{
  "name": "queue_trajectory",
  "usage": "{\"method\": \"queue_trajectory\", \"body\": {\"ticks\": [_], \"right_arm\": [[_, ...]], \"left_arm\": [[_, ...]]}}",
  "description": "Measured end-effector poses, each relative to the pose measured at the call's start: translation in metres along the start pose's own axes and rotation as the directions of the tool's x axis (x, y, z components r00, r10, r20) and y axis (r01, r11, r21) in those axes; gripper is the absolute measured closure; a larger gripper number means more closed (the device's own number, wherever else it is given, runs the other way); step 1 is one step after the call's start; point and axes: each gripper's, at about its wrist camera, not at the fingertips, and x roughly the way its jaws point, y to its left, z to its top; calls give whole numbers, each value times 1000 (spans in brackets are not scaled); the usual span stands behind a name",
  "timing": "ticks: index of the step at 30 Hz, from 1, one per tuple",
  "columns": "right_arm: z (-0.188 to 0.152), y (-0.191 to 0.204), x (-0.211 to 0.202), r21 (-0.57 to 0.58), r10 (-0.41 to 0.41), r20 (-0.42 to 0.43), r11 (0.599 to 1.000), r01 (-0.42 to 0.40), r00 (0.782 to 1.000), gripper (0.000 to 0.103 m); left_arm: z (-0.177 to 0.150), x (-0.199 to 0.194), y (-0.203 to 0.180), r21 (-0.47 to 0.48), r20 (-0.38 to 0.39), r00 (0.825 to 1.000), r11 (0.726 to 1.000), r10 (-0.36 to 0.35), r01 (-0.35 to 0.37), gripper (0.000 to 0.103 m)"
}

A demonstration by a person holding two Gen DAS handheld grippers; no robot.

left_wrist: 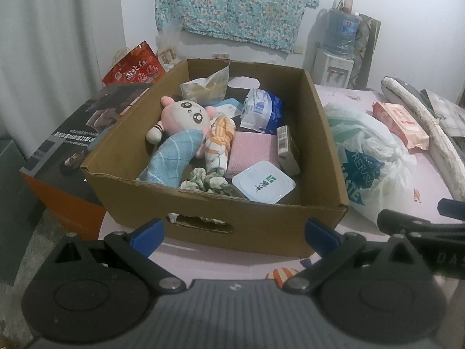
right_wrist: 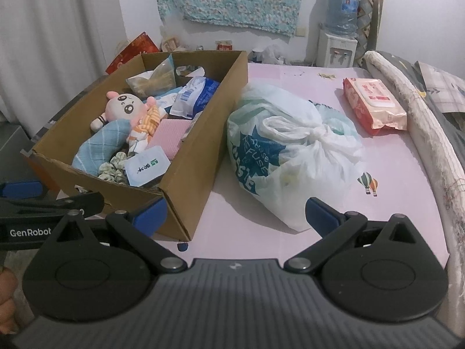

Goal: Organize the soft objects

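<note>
A cardboard box (left_wrist: pixel 261 226) (right_wrist: pixel 189 192) stands on the pink sheet. Inside lie a pink plush doll (left_wrist: pixel 186 113) (right_wrist: pixel 125 106), a rolled blue cloth (left_wrist: pixel 168 157) (right_wrist: pixel 98 145), an orange striped cloth (left_wrist: pixel 219 136) (right_wrist: pixel 146 122), a pink towel (left_wrist: pixel 251 151) (right_wrist: pixel 171 136), a green scrunchie (left_wrist: pixel 206 181) (right_wrist: pixel 112 171) and several packets. A tied white plastic bag (left_wrist: pixel 369 157) (right_wrist: pixel 290 151) lies right of the box. My left gripper (left_wrist: pixel 234 232) is open and empty before the box's front wall. My right gripper (right_wrist: pixel 235 212) is open and empty, between box and bag.
A pink wet-wipes pack (left_wrist: pixel 401 125) (right_wrist: pixel 373 104) lies at the far right beside a rolled bolster (right_wrist: pixel 430 133). A red bag (left_wrist: pixel 135 68) and a dark printed carton (left_wrist: pixel 66 151) sit left of the box. A water dispenser (right_wrist: pixel 338 29) stands by the wall.
</note>
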Motion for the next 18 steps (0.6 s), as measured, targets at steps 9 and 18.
{"method": "queue_trajectory", "body": {"ticks": [9,18], "right_arm": [[0,-1,1,2,-3,-3,1000,3,1000,1],[-1,-2,2,-4,-7,3,1000,7,1000,1]], "left_arm": [[0,1,-2,3,-5,1000,1000,4,-4,0],[0,3,-2,4,-9,1000,1000,11,-11,0]]}}
